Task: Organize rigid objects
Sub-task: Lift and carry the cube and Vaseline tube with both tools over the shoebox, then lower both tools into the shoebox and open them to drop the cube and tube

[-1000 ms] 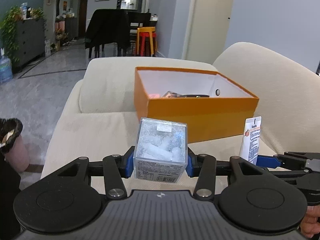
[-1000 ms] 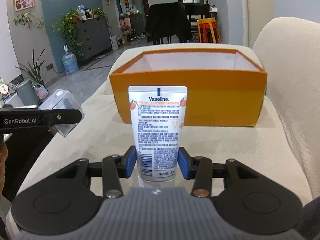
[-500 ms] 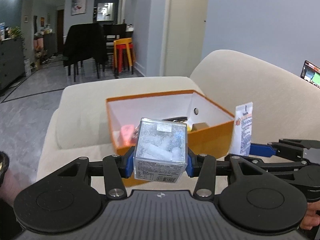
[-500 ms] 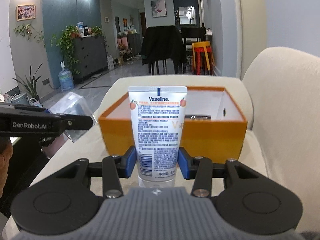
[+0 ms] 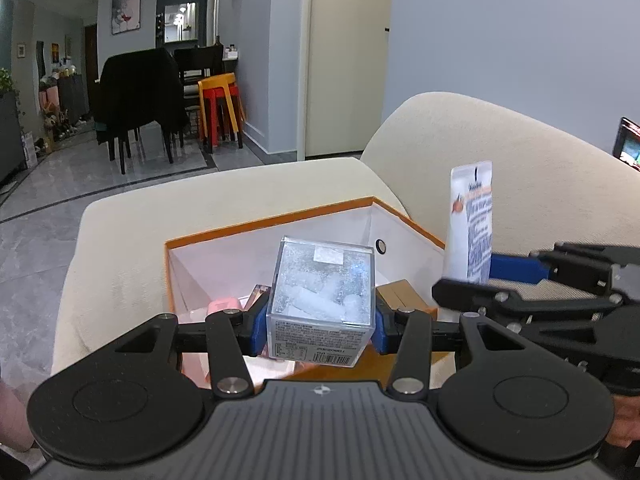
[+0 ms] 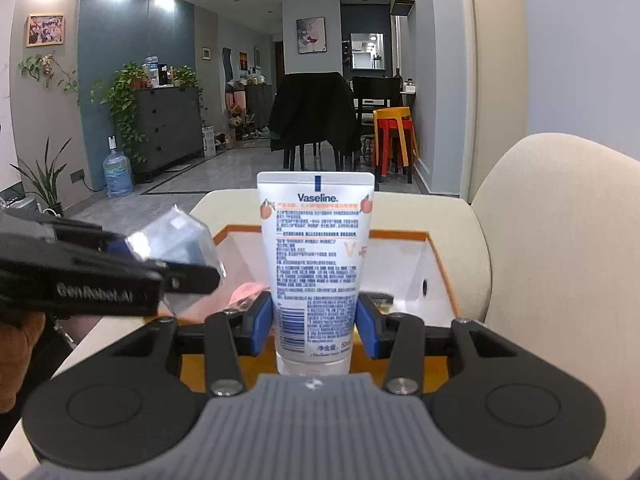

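Left gripper (image 5: pixel 322 320) clamped clear box (image 5: pixel 322 304); right gripper (image 6: pixel 315 326) clamped Vaseline tube (image 6: pixel 315 256). Both hung above orange box (image 5: pixel 264 222). Advised: lower inside walls, release separately.

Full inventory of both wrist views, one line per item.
clear plastic box: 1, transparent, white pieces inside, in left gripper above the orange box
Vaseline tube: 1, white, cap down, in right gripper
orange box: 1, orange outside, white inside, open, on sofa
pink item: 1, pink, inside orange box
sofa: 1, cream
stools: stacked, yellow over red, background
water bottle: 1, blue, floor
left gripper: 1, black with blue pads, shut
right gripper: 1, same, shut
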The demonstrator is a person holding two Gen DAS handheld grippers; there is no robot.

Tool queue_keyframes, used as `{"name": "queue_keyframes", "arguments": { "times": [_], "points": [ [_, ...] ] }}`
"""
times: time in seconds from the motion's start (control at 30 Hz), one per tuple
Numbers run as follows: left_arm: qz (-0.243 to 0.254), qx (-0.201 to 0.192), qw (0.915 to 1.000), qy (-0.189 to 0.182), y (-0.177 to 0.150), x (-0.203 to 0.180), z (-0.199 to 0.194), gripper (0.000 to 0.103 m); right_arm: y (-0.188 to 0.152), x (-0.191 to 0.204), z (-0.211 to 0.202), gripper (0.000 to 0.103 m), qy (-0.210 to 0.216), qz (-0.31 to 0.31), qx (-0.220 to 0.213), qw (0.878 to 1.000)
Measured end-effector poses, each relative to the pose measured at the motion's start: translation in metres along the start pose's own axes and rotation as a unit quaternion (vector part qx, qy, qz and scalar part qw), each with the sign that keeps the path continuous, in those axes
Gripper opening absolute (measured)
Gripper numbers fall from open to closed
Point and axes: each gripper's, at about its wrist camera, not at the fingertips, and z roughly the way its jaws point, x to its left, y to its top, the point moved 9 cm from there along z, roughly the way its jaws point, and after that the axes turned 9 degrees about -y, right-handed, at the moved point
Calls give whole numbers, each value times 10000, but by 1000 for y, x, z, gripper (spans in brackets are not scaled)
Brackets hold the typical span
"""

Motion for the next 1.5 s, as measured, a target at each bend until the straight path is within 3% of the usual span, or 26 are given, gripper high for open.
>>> {"name": "queue_keyframes", "arguments": {
  "times": [0.23,0.7,1.2,1.4,1.5],
  "points": [
    [-95,151,9998,10,7,13,33,54,18,-8,33,44,-40,-55,43,10000],
    [-412,837,9955,156,-12,37,88,54,3,-9,107,44,-44,-182,1054,9943],
    [-480,1465,9874,347,-22,52,111,54,-19,-8,156,45,-62,-321,1927,9807],
    [-734,1766,9805,442,-25,57,113,54,-22,-11,175,45,-101,-250,2123,9768],
    [-857,1793,9789,473,-24,60,111,59,-23,-12,179,46,-161,-222,2135,9766]
  ]
}}
